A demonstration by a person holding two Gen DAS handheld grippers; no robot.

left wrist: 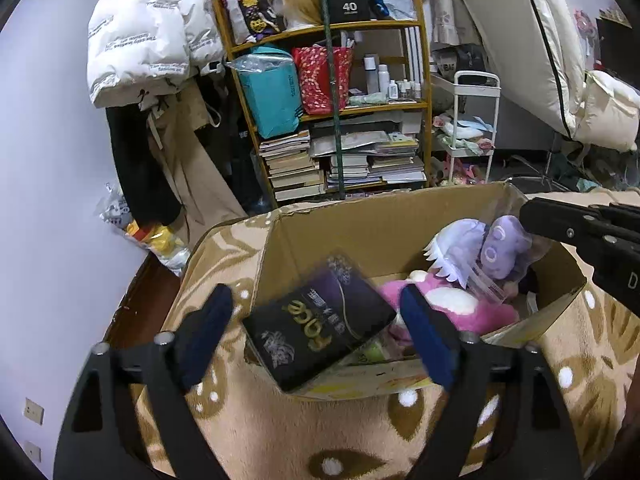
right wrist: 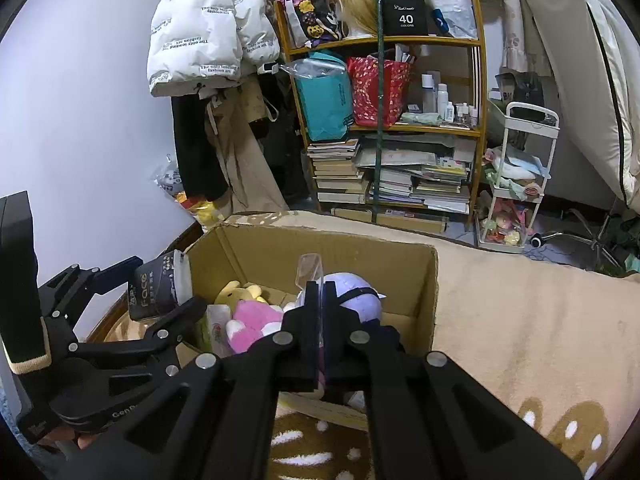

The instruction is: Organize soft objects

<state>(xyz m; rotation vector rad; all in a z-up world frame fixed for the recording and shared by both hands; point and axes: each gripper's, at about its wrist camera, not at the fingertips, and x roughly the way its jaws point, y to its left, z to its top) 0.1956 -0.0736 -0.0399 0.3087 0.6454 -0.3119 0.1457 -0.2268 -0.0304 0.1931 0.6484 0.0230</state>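
Observation:
An open cardboard box [left wrist: 372,224] [right wrist: 412,280] sits on a tan patterned blanket. Inside lie a pink plush [left wrist: 472,304] [right wrist: 252,320], a purple plush in clear wrapping [left wrist: 504,248] [right wrist: 356,296] and a yellow plush [right wrist: 240,292]. My left gripper [left wrist: 316,320] is open, its blue-padded fingers on either side of a dark "Face" pack [left wrist: 316,328] [right wrist: 154,292] that rests on the box's near rim. My right gripper [right wrist: 320,280] is shut on the clear wrapping of the purple plush, over the box; it also shows in the left wrist view [left wrist: 580,232].
A wooden shelf [left wrist: 332,112] [right wrist: 400,120] with books, bags and bottles stands behind the box. Coats hang at its left, a white cart [right wrist: 516,184] stands at its right. The blanket [right wrist: 540,320] spreads right of the box. Yellow toys [left wrist: 160,240] lie by the wall.

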